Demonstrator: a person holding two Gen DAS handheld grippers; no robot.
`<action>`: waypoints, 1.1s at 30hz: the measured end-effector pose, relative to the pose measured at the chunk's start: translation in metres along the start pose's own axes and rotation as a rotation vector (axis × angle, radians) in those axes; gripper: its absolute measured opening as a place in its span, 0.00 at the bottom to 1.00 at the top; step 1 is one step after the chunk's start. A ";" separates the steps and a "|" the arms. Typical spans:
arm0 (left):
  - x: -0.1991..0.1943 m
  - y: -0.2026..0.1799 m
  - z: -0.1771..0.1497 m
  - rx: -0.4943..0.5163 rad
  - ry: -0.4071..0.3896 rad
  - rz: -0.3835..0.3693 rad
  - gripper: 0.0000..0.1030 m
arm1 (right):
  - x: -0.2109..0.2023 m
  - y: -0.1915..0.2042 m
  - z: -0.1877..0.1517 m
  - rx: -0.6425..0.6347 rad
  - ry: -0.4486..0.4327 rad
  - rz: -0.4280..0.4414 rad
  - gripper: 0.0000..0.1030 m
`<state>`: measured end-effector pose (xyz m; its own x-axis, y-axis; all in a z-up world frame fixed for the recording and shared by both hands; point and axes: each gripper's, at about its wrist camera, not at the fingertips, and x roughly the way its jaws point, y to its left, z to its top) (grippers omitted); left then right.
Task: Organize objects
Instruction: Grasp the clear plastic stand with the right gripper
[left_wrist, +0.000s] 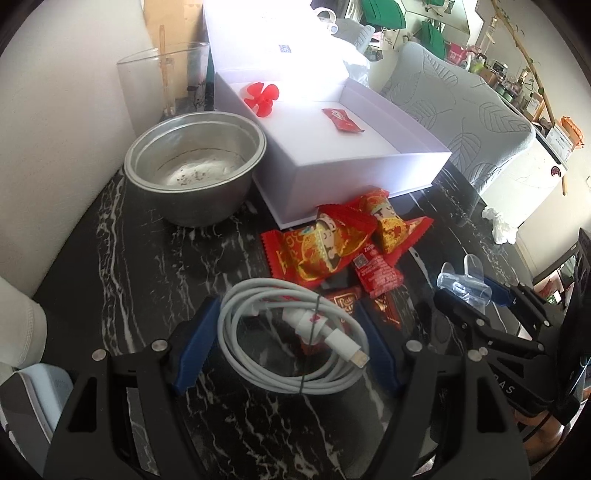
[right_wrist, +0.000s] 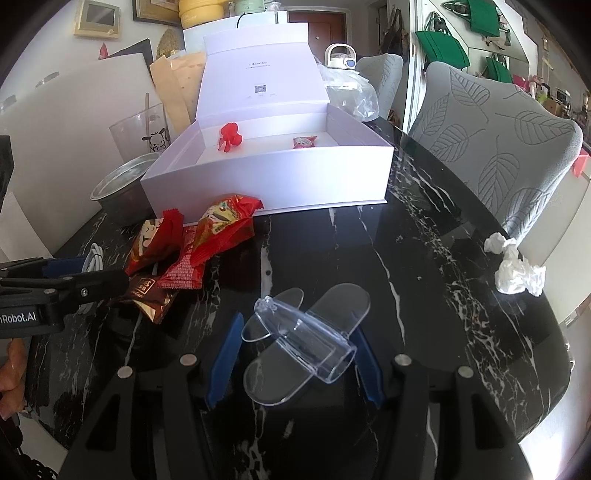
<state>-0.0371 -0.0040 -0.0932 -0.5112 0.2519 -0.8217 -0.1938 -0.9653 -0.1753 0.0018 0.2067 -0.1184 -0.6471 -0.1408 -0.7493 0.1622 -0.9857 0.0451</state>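
Note:
A coiled white charging cable (left_wrist: 295, 336) lies on the black marble table (left_wrist: 147, 258) between the blue fingers of my left gripper (left_wrist: 286, 321), which is open around it. My right gripper (right_wrist: 295, 339) is open around a clear plastic holder (right_wrist: 303, 343); that gripper also shows in the left wrist view (left_wrist: 472, 295). Red snack packets (left_wrist: 332, 243) are piled in front of an open white box (left_wrist: 354, 166), also in the right wrist view (right_wrist: 266, 177). The box holds a red plastic fan (right_wrist: 229, 137) and one red packet (right_wrist: 304, 141).
A metal bowl (left_wrist: 195, 166) and a glass cup (left_wrist: 166, 81) stand left of the box. Crumpled white tissue (right_wrist: 517, 266) lies near the table's right edge. A grey leaf-patterned chair (right_wrist: 491, 140) stands beyond the table.

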 end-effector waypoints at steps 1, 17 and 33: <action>-0.002 0.000 -0.001 -0.001 -0.002 0.000 0.71 | -0.002 0.001 -0.001 0.000 -0.002 0.000 0.57; -0.041 -0.006 -0.013 0.002 -0.048 0.006 0.71 | -0.043 0.010 -0.006 -0.032 -0.046 0.017 0.57; -0.092 -0.024 0.011 0.051 -0.146 0.029 0.71 | -0.089 0.020 0.023 -0.128 -0.133 0.016 0.57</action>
<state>0.0055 -0.0034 -0.0073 -0.6326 0.2353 -0.7379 -0.2178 -0.9683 -0.1220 0.0455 0.1970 -0.0356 -0.7351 -0.1759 -0.6547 0.2615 -0.9646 -0.0344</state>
